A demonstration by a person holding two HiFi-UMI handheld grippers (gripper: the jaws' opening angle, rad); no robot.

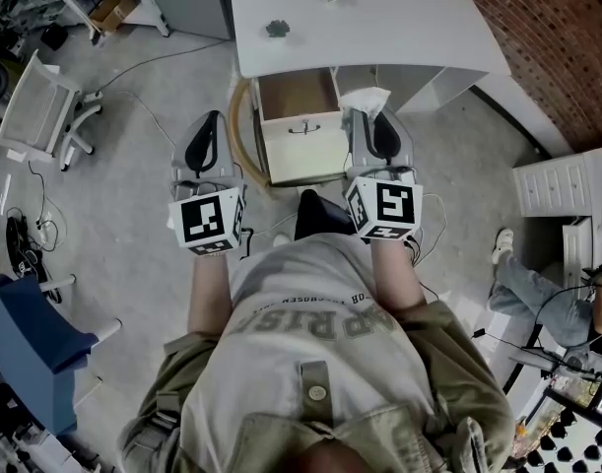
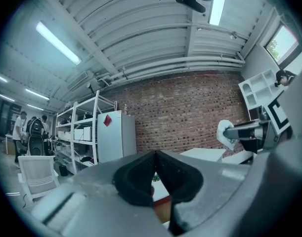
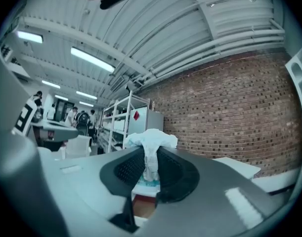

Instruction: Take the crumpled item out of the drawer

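Observation:
The white desk's drawer [image 1: 301,138] stands pulled out, its brown bottom bare. A crumpled white item [image 1: 365,99] is pinched in my right gripper [image 1: 366,114], held up beside the drawer's right edge. In the right gripper view the crumpled item [image 3: 150,144] bulges out above the pads of the right gripper [image 3: 150,168]. My left gripper [image 1: 211,119] hovers left of the drawer, shut with nothing in it. The left gripper [image 2: 155,156] shows its jaws meeting, and off to the right the crumpled item [image 2: 225,133] is seen from the side.
Two small grey objects [image 1: 278,29] lie on the white desk top [image 1: 399,18]. A white chair [image 1: 39,116] and a blue chair [image 1: 39,348] stand at the left, a white drawer cabinet [image 1: 557,180] at the right. A seated person's legs [image 1: 532,286] show nearby.

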